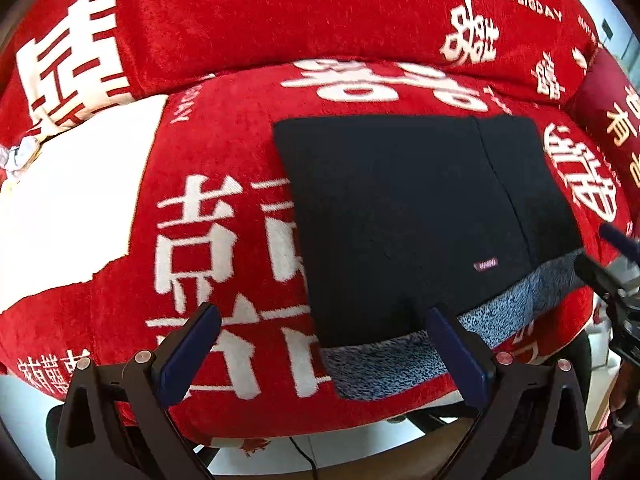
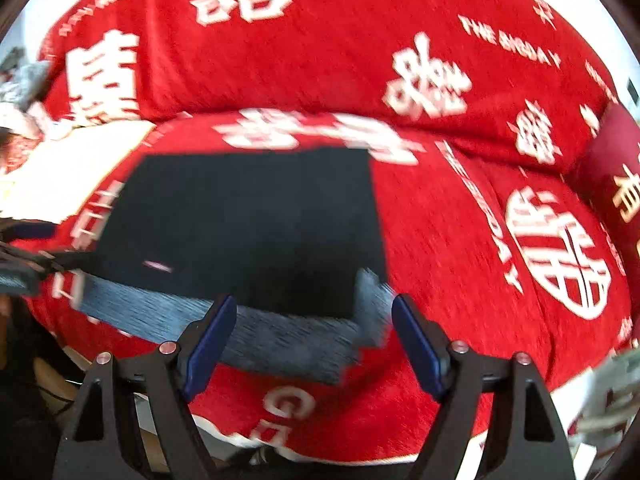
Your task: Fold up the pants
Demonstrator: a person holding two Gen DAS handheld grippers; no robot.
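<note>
The black pants (image 1: 416, 216) lie folded into a flat rectangle on the red blanket (image 1: 224, 132), with a grey fleece lining strip (image 1: 384, 364) showing along the near edge. My left gripper (image 1: 324, 328) is open and empty just before that near edge. The pants also show in the right wrist view (image 2: 248, 216), with the grey strip (image 2: 280, 340) in front. My right gripper (image 2: 316, 320) is open and empty over the strip. The other gripper's tips show at the right edge of the left wrist view (image 1: 608, 264).
The red blanket with white characters covers a sofa seat and backrest (image 2: 320, 60). A white patch (image 1: 72, 200) lies left of the pants. A dark red cushion (image 1: 616, 112) sits at the far right. The seat's front edge drops off just below the grippers.
</note>
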